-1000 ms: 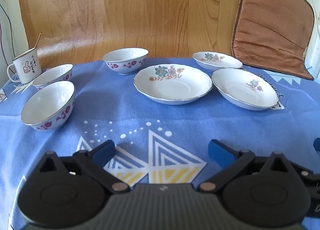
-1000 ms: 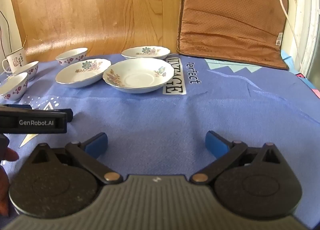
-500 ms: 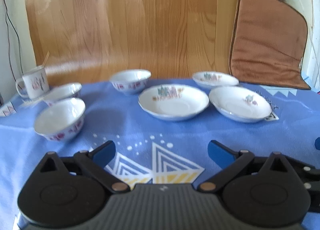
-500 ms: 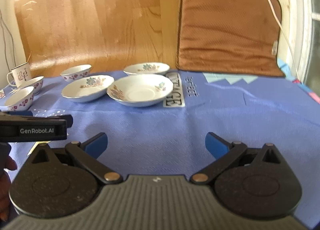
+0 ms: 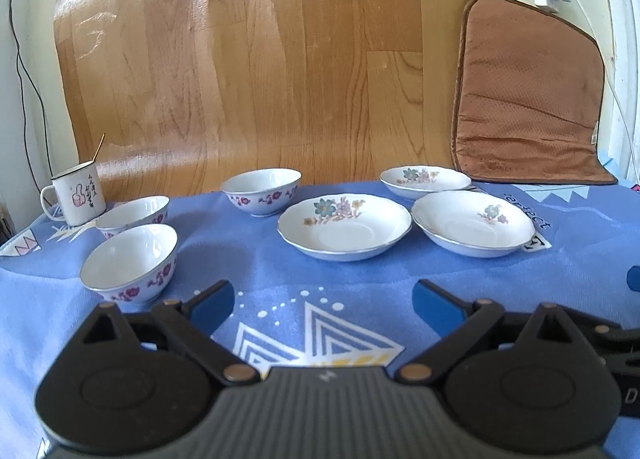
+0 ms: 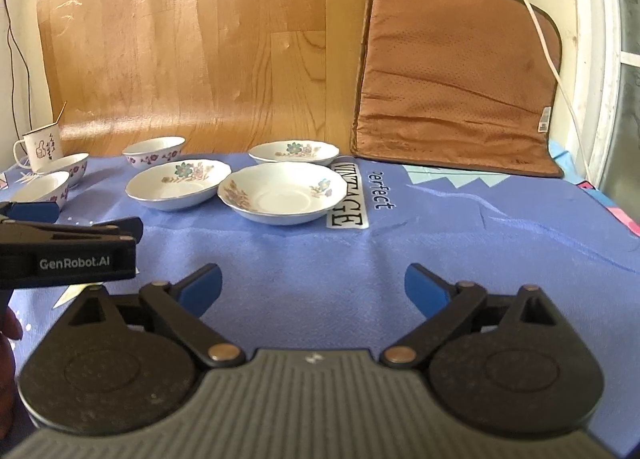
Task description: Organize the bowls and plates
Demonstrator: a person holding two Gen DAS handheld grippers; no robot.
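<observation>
The near bowl is seen just ahead and left of the left gripper, whose jaws are held wide apart with nothing in them. The plates are set further back, nearer the right gripper, which is also spread wide and empty.

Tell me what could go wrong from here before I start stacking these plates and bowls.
The two front plates sit almost rim to rim, so a finger slipped under one could knock the other. The near bowl sits close against the bowl behind it, next to the mug; lifting it carelessly could clink both. Both grippers are open and side by side, so they might collide when reaching.
</observation>
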